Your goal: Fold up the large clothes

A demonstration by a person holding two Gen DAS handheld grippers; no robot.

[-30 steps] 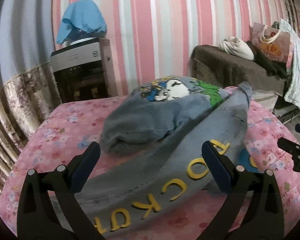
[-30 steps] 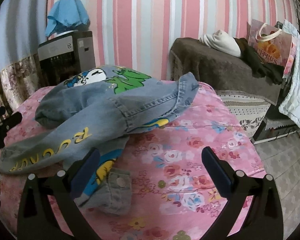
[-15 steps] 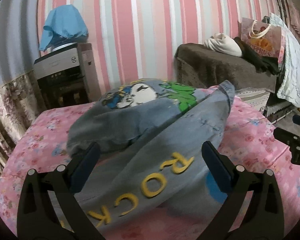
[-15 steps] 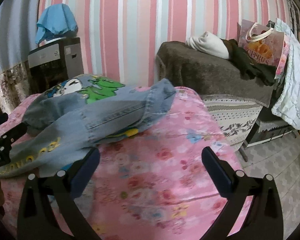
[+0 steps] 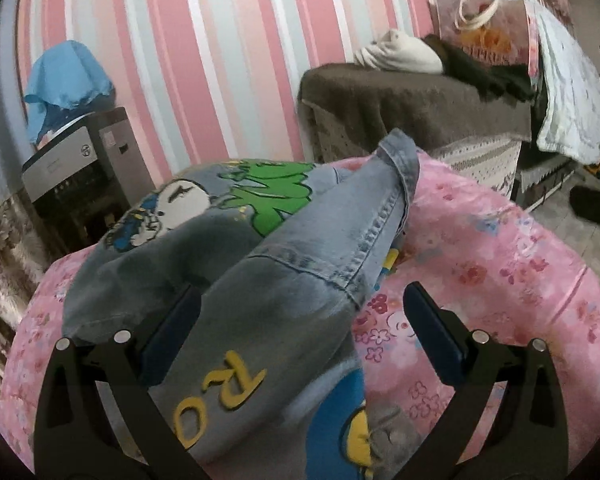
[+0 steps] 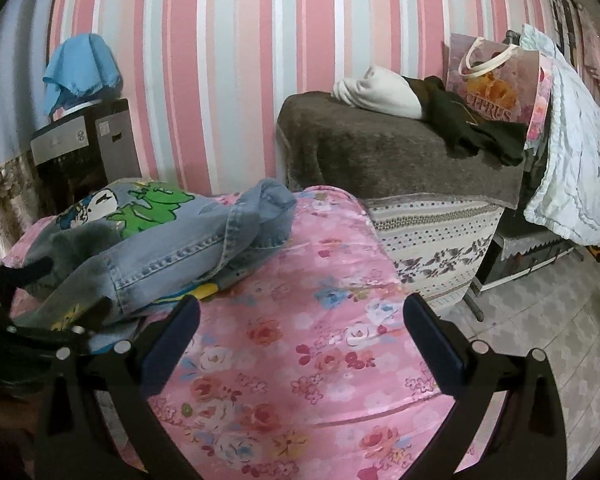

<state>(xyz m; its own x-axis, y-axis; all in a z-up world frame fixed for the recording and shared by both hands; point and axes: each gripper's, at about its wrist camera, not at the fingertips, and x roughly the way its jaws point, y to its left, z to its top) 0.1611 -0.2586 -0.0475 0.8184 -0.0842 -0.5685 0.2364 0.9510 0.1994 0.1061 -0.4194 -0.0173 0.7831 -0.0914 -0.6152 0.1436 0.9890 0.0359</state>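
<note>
Left wrist view first: the left gripper [image 5: 300, 332] hangs low over the denim jacket [image 5: 268, 272], fingers spread wide and gripping nothing. The jacket lies crumpled on the pink floral tablecloth [image 5: 500, 264], cartoon print up, and the sleeve with yellow letters [image 5: 236, 376] runs straight toward the camera. A second ago that sleeve showed its whole word; now only "RO" fits in the picture, so this gripper has closed in and swung right, toward the sleeve and the collar side. That reads to me as lining up a grab, though no fold has begun.

Over to the right wrist view: the right gripper [image 6: 300, 332] is released too, jaws apart above bare tablecloth [image 6: 320, 320]. The jacket [image 6: 168, 240] sits well off to its left. Earlier it filled half this picture; it has since slid to the edge, so this hand has pulled away to the right. The dark shape at the far left edge [image 6: 24, 320] is probably the other gripper, but it is too cropped to be sure. The brown covered bench [image 6: 380, 148] fills more of the background than before.
</note>
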